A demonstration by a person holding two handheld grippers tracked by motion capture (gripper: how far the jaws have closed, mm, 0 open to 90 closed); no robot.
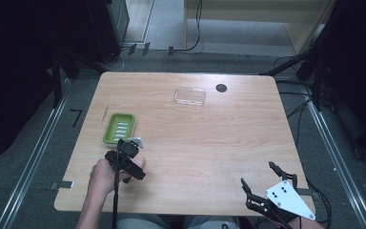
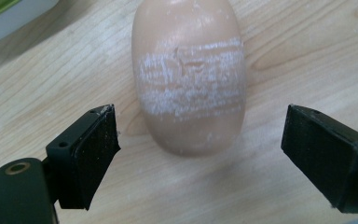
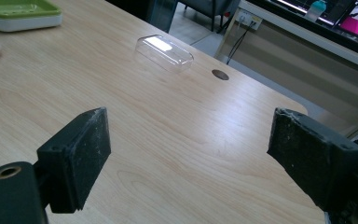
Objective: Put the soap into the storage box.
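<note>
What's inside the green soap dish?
The green soap dish holds nothing: its pale ridged floor shows bare in the high view. The soap bar lies outside it on the table, ahead of the open left gripper. Under the dish stays hidden.

Peach-beige soap bar (image 2: 189, 79) under the left gripper (image 2: 200, 154), with a band of chalky white scuff streaks across its middle. The gripper's jaws are matte black, pads finely cross-hatched, with a brassy ring on the near-left arm. The table (image 1: 228, 138) is pale honey wood with long wavy grain. At the far left is a lime-green soap dish (image 1: 119, 128) with paler ridges inside and a white underside. Further back sits a clear, colourless lid (image 1: 189, 96), glinting white. Beside it is a dark round spot (image 1: 221, 88). The right gripper (image 1: 263, 183) is black with a white three-cornered plate dotted black.
</note>
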